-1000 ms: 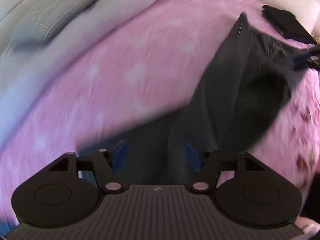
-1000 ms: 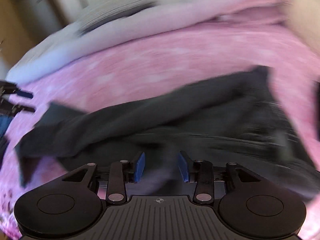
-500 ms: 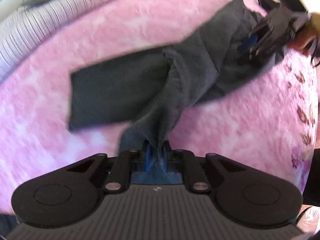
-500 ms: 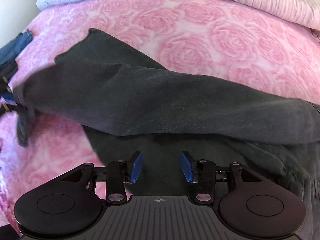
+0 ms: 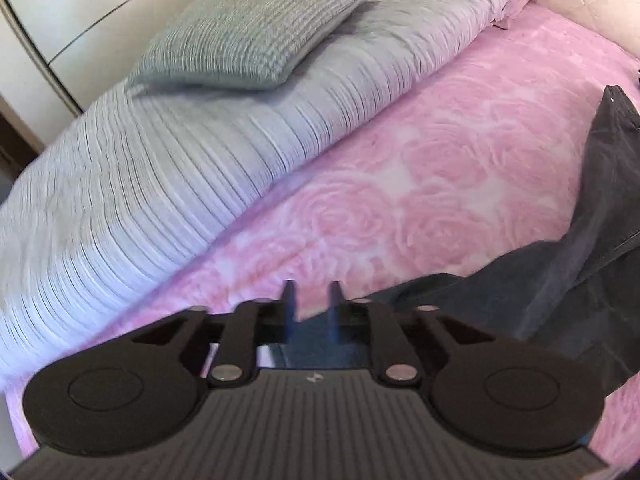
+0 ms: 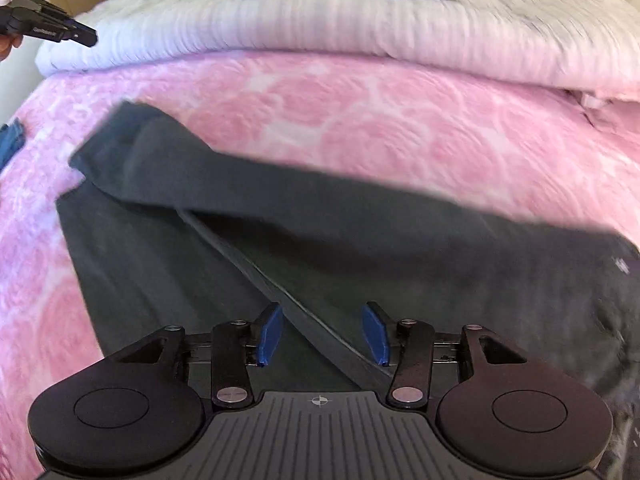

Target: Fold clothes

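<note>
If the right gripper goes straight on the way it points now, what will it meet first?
Most likely the dark garment: the open right gripper points down at its folded seam on the pink blanket. Depth is unclear.

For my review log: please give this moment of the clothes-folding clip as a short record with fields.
surface: pink rose-patterned blanket
garment: dark grey garment, one part folded across the rest
left gripper: jaws apart, just opened, nothing between them
right gripper: open over the garment, seam between its fingers, not gripped
background: grey pillow on ribbed white duvet
</note>
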